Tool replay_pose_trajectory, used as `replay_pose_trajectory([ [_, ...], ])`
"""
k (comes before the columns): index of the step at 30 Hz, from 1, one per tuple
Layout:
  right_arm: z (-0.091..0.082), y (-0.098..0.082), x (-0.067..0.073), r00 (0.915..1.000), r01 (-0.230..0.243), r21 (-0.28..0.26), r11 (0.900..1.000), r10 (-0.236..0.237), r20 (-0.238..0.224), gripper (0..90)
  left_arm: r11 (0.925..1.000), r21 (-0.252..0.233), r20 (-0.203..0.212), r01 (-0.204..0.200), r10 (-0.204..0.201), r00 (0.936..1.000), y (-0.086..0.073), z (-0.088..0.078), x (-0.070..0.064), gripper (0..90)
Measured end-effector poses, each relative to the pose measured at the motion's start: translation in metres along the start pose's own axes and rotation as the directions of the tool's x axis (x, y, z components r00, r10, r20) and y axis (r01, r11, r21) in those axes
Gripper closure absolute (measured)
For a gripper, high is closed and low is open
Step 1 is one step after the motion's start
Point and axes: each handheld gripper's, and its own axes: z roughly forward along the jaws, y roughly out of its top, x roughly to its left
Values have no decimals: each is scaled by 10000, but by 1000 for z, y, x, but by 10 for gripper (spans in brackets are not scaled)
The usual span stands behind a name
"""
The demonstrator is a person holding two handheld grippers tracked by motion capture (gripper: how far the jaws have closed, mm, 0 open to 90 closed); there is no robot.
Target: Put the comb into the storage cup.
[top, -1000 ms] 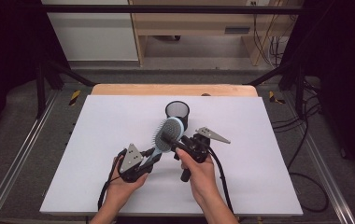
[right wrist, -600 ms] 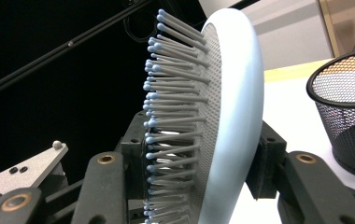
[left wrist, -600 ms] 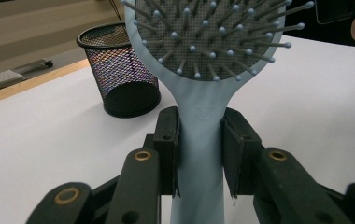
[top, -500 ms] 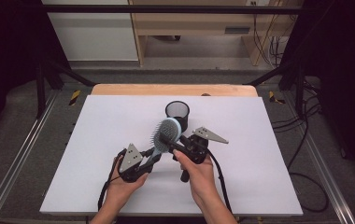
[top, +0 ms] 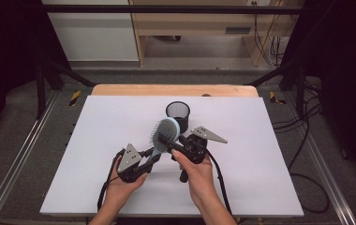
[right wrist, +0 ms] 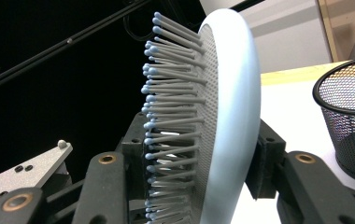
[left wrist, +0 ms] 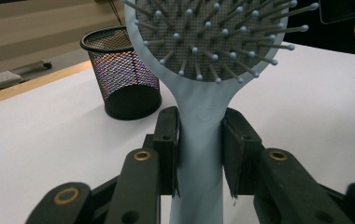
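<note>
Holding a pale blue hairbrush (top: 164, 136) between them, the person's two hands work just above the white desk (top: 96, 140), a little toward its near edge and about midway between its left and right edges. The left gripper (top: 149, 154) pinches the brush by its handle: in the left gripper view the two black jaws press against either side of the handle (left wrist: 199, 135), with the bristled head rising above them. The right gripper (top: 169, 143) comes in from the other side and clamps the head of the brush. In the right gripper view one jaw sits against the smooth rounded back (right wrist: 236, 116) and the other is buried among the grey bristles (right wrist: 171, 121), so the head is squeezed front to back.

From the high view the brush slants up from the left hand (top: 124, 183) toward the far side of the desk, bristles facing up and toward the person. The right hand (top: 197, 171) wraps its gripper's body, and a grey three-cornered plate (top: 208, 135) sticks out to the right. A similar plate (top: 129, 154) rides on the left gripper.

A black mesh cup (top: 177, 112) stands upright on the desk just beyond the brush head, nearer the far edge, and appears apart from it. Black cables (top: 223, 183) trail back from the grippers toward the near edge.
</note>
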Motion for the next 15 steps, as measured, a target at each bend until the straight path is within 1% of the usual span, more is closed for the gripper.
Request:
replay_pose_trajectory([
  [15,2,1,2,9999,-94,35,9999,94,86,520,9999,-81,-34,119,-119,9999,-1,0,2,691],
])
